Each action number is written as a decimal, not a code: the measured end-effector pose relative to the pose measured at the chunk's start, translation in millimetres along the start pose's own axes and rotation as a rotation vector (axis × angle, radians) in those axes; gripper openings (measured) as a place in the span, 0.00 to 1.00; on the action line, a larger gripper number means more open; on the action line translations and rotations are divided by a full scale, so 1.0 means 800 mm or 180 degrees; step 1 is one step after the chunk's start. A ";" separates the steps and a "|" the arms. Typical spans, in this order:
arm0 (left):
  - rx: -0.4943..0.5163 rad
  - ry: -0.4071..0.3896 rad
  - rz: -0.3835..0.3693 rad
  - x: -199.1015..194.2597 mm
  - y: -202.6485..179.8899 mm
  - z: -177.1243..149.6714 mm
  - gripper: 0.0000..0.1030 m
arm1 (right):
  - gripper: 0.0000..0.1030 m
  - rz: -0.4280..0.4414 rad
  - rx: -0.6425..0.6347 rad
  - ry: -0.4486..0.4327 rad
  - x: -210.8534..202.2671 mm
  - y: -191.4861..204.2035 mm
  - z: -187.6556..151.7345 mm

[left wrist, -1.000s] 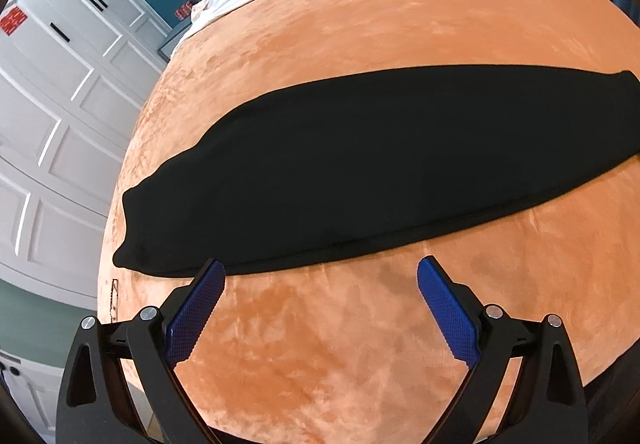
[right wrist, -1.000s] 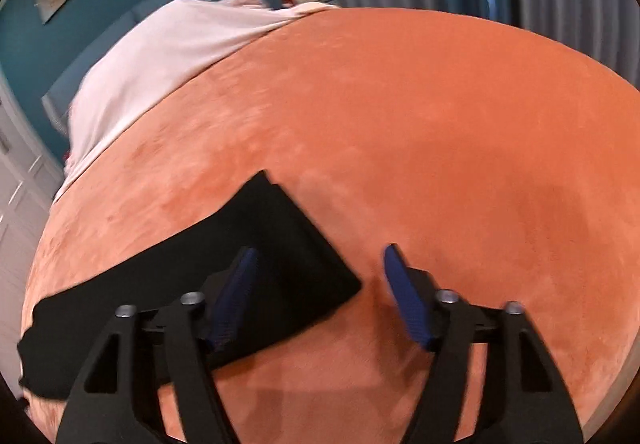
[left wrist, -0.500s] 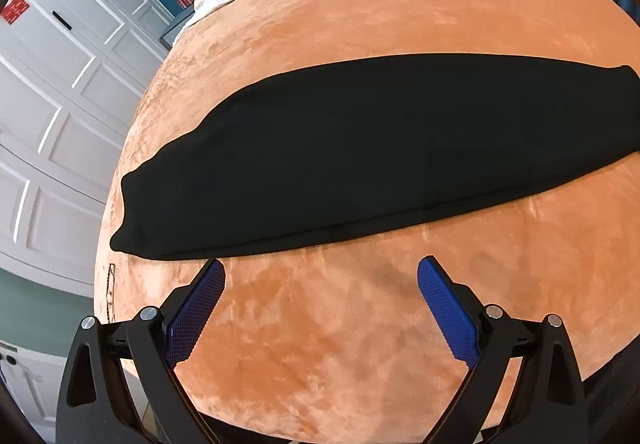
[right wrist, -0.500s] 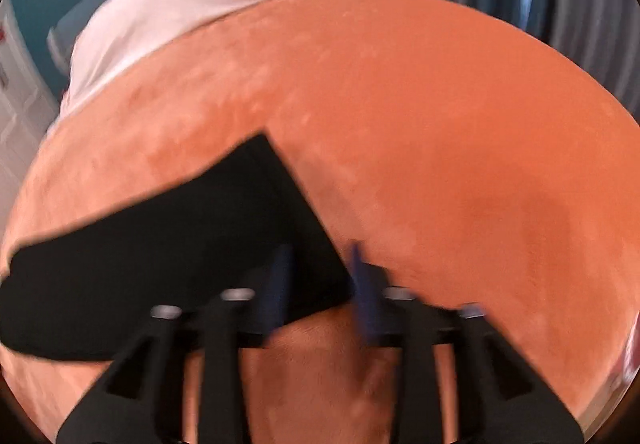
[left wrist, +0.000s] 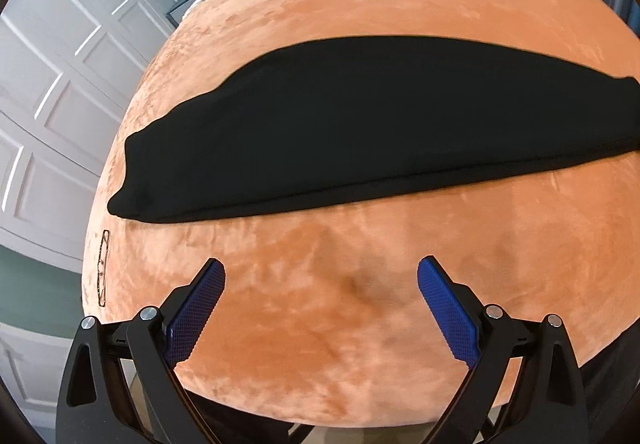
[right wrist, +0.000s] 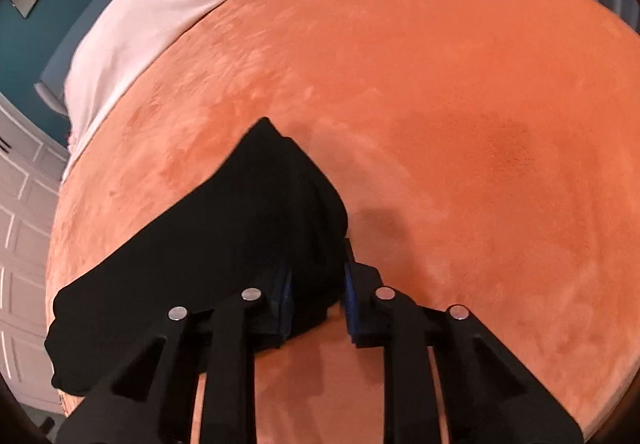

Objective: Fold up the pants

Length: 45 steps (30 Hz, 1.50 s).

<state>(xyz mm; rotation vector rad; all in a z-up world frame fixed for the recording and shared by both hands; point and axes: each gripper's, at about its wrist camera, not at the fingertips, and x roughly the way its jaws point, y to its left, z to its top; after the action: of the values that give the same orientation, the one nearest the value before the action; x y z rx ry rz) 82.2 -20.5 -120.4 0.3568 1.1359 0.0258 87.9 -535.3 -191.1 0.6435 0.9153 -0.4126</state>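
Pants (left wrist: 360,131) black, flat long strip; right tongs (right wrist: 318,284) pinching end

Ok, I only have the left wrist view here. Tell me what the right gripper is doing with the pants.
Observer: The right gripper is shut on the pants, with black fabric bunched between its pads.
Operator: Say which part it has.
Observer: The near corner of the pants' end. The far corner lies free on the orange blanket.
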 end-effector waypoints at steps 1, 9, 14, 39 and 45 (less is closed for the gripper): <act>-0.0037 -0.0051 -0.0013 -0.003 0.010 -0.001 0.93 | 0.17 -0.0020 -0.0043 -0.0033 -0.006 0.009 0.000; -0.0426 -0.0282 -0.0274 -0.017 0.090 0.002 0.93 | 0.17 -0.0399 -0.0459 -0.0218 -0.056 0.113 -0.012; -0.0514 -0.0366 -0.0238 -0.014 0.122 -0.008 0.93 | 0.17 -0.0141 -0.0239 -0.0158 -0.075 0.133 -0.023; -0.0926 -0.0377 -0.0288 0.026 0.272 -0.080 0.93 | 0.21 0.0448 -0.2460 0.0874 0.065 0.627 -0.321; -0.0989 -0.0351 -0.0440 0.036 0.271 -0.082 0.93 | 0.40 0.0688 -0.2494 0.0789 0.033 0.628 -0.327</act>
<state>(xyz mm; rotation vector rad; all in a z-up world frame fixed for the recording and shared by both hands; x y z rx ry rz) 70.6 206.9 -106.9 0.0027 1.0260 0.0595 239.3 10.4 -161.4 0.0638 1.1303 0.2327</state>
